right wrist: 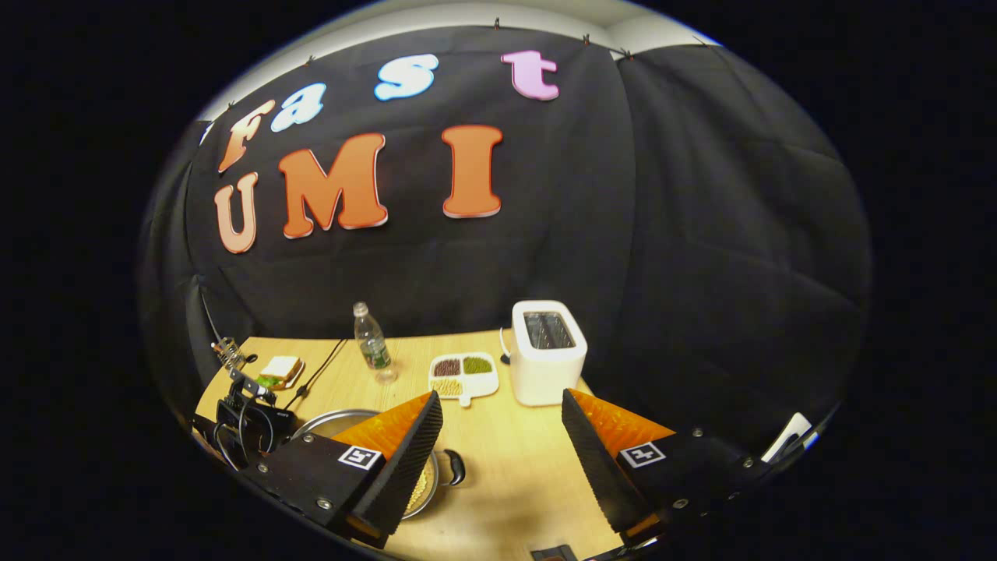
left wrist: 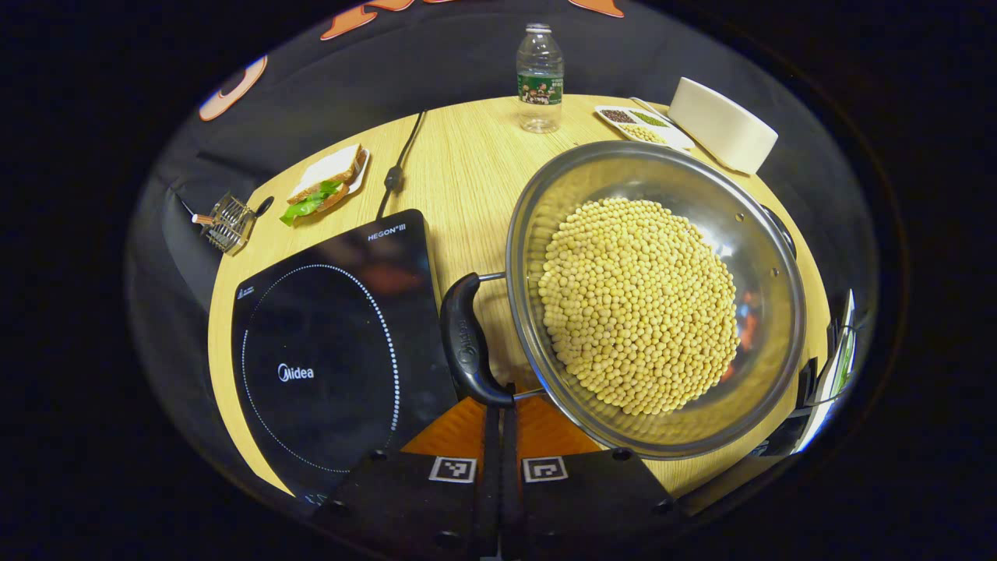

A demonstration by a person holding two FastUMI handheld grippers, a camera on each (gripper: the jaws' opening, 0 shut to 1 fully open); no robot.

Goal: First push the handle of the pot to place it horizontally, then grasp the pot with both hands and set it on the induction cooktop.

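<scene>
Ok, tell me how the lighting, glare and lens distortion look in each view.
Left gripper view: sharp and evenly lit, fisheye bending the table edge; soft reflections on the pot wall and the glossy induction cooktop. Right gripper view: dimmer, mostly dark cloth wall, strongly curved; the toaster stands bright and the right gripper looms large near the lens.

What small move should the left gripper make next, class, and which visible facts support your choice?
Probably a short push on the pot handle with the shut left gripper, swinging it toward level. The fingers sit together right at the handle's near end, and the bean-filled pot rests on the table beside the induction cooktop, not on it. The right gripper hangs open above the table, gripping nothing.
</scene>
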